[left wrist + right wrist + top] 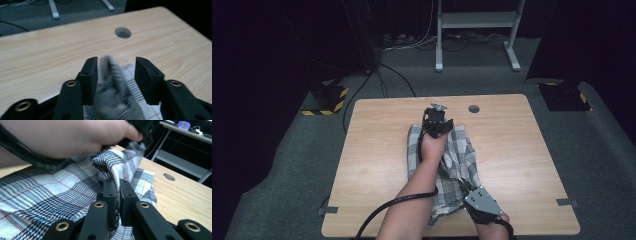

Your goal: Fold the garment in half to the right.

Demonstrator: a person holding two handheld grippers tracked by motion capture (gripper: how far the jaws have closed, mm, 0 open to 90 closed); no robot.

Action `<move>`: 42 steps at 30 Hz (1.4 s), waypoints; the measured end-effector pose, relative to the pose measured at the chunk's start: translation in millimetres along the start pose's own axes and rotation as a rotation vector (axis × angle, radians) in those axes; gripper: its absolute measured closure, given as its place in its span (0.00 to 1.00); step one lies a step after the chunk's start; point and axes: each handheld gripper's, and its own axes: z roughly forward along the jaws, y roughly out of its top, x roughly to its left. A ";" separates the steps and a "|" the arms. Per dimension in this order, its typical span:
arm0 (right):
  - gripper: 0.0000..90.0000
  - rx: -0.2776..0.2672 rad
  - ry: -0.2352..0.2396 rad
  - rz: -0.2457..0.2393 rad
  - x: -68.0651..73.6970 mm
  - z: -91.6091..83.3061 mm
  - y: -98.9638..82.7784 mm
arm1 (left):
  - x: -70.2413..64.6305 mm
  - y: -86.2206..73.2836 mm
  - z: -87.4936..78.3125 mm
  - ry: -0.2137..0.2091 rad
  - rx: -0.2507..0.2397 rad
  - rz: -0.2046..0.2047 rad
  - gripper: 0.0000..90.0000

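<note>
Checked cloth (451, 165) is lying on the worktop (372, 150), under both hands. Right gripper (117, 185) is pinching a fold tight. Left gripper (116, 65) is standing open, a blurry fold lying loose between its jaws. It should be lifting away slowly, without snagging.

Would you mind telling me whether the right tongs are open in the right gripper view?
No, the right tongs are shut on a fold of the checked cloth.
</note>
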 end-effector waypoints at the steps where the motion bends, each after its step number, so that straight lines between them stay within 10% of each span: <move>1: 0.94 0.000 -0.001 -0.001 -0.1 0.3 0.2 | 1.8 2.6 -5.5 -0.008 -0.008 0.004 0.56; 7: 0.94 0.007 -0.006 -0.003 -1.0 2.1 -1.3 | 26.0 6.5 -44.6 -0.019 -0.087 -0.003 0.51; 18: 0.94 0.031 -0.008 -0.007 -0.5 5.4 -8.6 | 68.3 -46.8 -82.1 0.001 -0.070 -0.037 0.52; 42: 0.94 0.056 -0.001 -0.004 0.8 7.1 -20.1 | 55.8 -138.0 -135.1 0.009 -0.093 -0.095 0.55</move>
